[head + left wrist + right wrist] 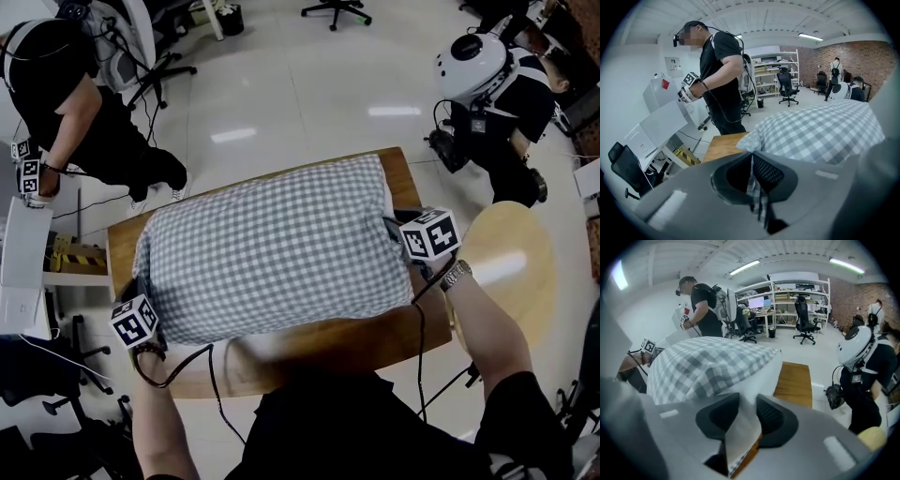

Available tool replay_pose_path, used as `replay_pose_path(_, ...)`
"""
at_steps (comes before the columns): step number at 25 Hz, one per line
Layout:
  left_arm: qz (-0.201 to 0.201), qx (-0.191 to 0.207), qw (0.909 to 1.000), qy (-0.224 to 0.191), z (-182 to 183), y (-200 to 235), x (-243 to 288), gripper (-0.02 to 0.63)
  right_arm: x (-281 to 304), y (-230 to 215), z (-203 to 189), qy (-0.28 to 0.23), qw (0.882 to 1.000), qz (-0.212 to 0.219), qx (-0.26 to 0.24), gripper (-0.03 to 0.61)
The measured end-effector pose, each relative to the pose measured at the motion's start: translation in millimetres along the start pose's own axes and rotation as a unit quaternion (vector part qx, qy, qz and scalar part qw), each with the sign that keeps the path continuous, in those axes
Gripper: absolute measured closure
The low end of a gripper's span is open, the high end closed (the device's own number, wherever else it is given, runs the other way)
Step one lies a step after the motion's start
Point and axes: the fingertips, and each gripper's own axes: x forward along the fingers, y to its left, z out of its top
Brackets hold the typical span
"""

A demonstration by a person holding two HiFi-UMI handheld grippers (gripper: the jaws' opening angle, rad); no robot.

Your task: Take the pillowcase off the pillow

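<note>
Currently, the left gripper (752,161) has its 2 jaws closed together on a corner of the checked pillowcase (272,248), with the fabric pinched flat between them. The right gripper (747,411) has its jaws clamped on the white end of the pillow (764,376), which protrudes from the open end of the pillowcase; a strip of checked fabric shows just below that grip. The pillow lies flat on the wooden table (328,342), covered along nearly its full length. The 2 grippers hold opposite ends.
</note>
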Motion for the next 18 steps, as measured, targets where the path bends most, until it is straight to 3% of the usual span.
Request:
replay_pose_path(4, 0.003, 0.001, 1.0000, -0.002, -1.4, 11.0, -2.5, 0.606, -1.2, 7.0, 4.2, -0.003, 0.999, -0.037, -0.030, 0.555)
replay_pose_path(7, 0.013, 0.001, 0.9999, -0.002, -1.2, 9.6, -7.8, 0.607, -11.1, 1.5, 9.6, -0.012, 0.996, -0.063, -0.064, 0.564)
replay_pose_path(12, 0.032, 0.009, 0.9994, -0.009, -17.3, -31.7, -5.0, 0.607, -43.6, -42.3, -6.6, -0.026, 0.990, -0.095, -0.103, 0.566)
replay_pose_path(18, 0.044, -0.003, 0.9988, -0.022, -28.2, -10.2, -8.3, 0.607, -59.4, -32.7, -6.7, -0.034, 0.981, -0.144, -0.127, 0.568)
